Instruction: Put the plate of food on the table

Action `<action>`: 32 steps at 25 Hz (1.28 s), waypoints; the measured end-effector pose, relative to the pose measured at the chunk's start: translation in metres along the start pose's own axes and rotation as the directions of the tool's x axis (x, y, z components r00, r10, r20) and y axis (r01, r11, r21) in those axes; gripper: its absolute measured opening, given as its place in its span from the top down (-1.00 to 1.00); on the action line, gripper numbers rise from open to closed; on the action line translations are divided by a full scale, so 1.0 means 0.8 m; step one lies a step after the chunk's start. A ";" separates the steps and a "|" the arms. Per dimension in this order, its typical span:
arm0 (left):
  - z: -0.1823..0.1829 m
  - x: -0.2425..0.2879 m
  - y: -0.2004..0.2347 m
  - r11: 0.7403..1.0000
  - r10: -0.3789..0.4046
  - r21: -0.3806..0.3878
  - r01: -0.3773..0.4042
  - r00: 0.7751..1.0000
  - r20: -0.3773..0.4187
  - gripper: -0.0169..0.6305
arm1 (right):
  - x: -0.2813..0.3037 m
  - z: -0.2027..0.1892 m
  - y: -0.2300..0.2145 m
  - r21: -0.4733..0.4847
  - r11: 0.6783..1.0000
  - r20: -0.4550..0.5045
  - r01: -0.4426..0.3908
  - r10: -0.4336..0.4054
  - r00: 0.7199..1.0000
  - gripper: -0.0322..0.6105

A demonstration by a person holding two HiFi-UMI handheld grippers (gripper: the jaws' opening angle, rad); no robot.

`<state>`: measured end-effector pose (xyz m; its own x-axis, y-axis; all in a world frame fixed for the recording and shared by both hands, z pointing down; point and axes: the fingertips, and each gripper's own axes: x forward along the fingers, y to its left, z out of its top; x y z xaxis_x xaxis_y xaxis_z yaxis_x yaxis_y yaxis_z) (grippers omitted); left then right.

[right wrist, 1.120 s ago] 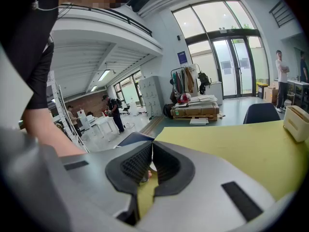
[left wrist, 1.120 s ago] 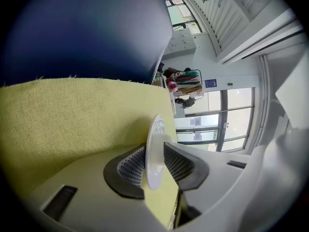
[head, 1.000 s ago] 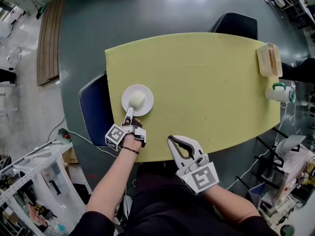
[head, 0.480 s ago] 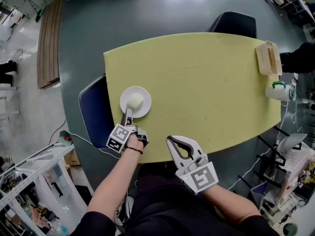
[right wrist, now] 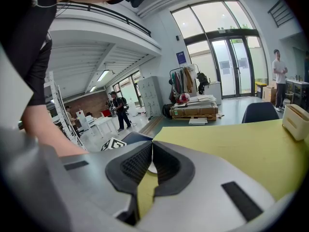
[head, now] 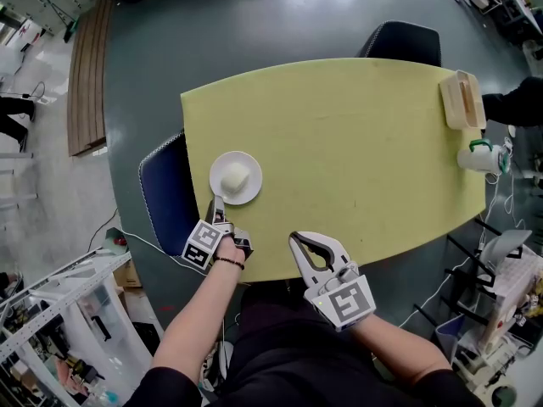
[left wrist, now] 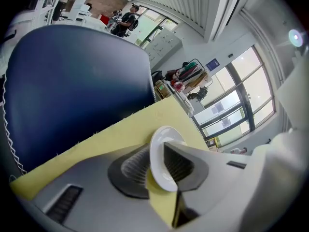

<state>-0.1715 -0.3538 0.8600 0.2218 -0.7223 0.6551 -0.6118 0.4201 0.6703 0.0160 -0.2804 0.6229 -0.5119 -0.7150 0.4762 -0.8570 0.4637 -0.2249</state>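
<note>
My left gripper (head: 217, 203) is at the near left corner of the table (head: 356, 142), with its tips right at the near rim of the plate (head: 251, 190). The plate lies flat on the yellow top, close to the left edge and not far from the near edge. A pale lump of food (head: 235, 176) sits in its middle. In the left gripper view the jaws stand partly apart and have just been closing in. The plate's white rim shows in the gap between the ribbed pads (left wrist: 135, 167). I read the pads as not pressing on the rim, so the plate's weight is on the table, not on me.

My right gripper (head: 294, 241) hangs over the near edge of the table, to the right of the left one and well apart from the plate. Its jaws meet tip to tip with nothing between them, and only the table top shows through the opening behind the tips.

A dark blue chair (head: 164, 192) stands against the left edge, just beside the plate.
</note>
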 end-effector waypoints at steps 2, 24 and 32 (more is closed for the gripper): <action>0.004 -0.005 -0.009 0.999 -0.042 0.032 0.042 0.999 -0.005 0.92 | -0.001 0.001 0.000 0.007 1.000 0.005 0.001 -0.001 1.000 0.86; 0.019 -0.038 -0.065 0.957 -0.229 0.176 0.230 0.973 -0.023 0.92 | -0.010 0.017 -0.006 -0.002 1.000 0.049 0.021 -0.021 0.999 0.86; 0.051 -0.119 -0.153 0.847 -0.355 0.414 0.332 0.935 -0.024 0.93 | -0.033 0.079 -0.002 -0.032 0.999 0.111 0.029 -0.026 0.993 0.86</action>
<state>-0.1492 -0.3586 0.7012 0.4428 -0.8107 0.3830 -0.7590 -0.1116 0.6414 0.0275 -0.2953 0.5573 -0.4932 -0.7803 0.3845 -0.8692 0.4592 -0.1831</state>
